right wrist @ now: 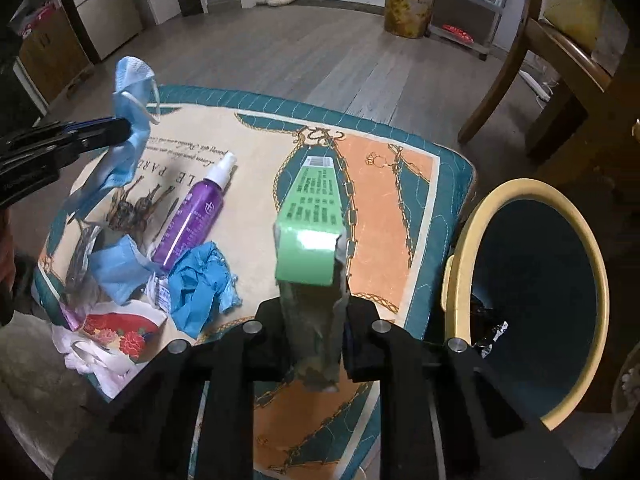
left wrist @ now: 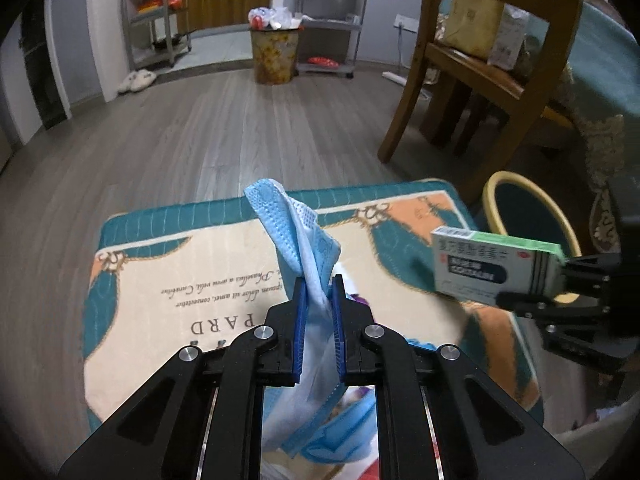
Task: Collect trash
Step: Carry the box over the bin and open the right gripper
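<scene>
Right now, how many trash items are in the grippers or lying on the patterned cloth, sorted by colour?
Blue: 3 (face mask in the left gripper, folded mask, crumpled glove)
Green: 1 (cardboard box in the right gripper)
Purple: 1 (spray bottle)
White: 1 (floral plastic bag)
Clear: 1 (plastic wrapper)
Total: 7
</scene>
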### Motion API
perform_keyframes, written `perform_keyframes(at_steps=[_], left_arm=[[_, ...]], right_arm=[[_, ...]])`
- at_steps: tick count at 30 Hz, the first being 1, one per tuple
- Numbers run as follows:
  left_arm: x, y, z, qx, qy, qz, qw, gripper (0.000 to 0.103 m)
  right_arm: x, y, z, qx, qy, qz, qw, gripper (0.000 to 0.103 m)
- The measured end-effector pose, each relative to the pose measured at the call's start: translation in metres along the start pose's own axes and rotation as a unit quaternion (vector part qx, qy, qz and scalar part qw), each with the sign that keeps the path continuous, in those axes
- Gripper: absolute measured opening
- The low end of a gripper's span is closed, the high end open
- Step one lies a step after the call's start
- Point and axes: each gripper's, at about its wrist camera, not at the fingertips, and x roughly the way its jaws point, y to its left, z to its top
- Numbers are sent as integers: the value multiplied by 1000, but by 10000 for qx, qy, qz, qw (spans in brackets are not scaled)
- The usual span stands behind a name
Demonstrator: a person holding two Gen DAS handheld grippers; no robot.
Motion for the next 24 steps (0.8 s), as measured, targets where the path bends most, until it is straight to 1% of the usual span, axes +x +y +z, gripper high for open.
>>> perform_keyframes(at_steps=[2,3,4,6,9,11,12,14,16,19,22,24], left_arm=[[-5,-3,0,48,-44,-12,10000,13],[-7,-5,0,111,-72,-9,9999,13],[-11,-10,2,231,-128,8,9997,13],[-15,-15,7,298,-233,-33,9993,13],[-24,-28,19,320,-447,-168,9983,13],[-28,-48,30,473,-627,-284,9965,13],[-28,-55,33,521,-673,-326,9958,13],[-27,-80,42,668,-787,-507,9934,13],[-22,-110,50,816,-861,-741,9902,13],[-10,-149,55,993,-869,-1057,9856,13],[10,-189,55,1184,-751,-1423,9798,13],[24,-212,51,1285,-616,-1587,9770,13]], right_arm=[[-6,4,-3,17,-23,-111,9999,17],[-11,5,0,40,-117,-129,9998,17],[-18,2,1,104,-210,-72,9997,17],[-33,-6,6,326,-420,43,9986,17],[-55,-23,8,621,-582,21,9964,17],[-69,-38,6,803,-679,-22,9945,17],[-78,-48,4,914,-710,-123,9932,17],[-93,-73,-3,1159,-796,-257,9897,17],[-101,-93,-10,1299,-785,-464,9873,17],[-106,-131,-27,1475,-715,-900,9824,17],[-102,-166,-45,1792,-580,-951,9775,18],[-94,-185,-57,2005,-450,-884,9746,18]])
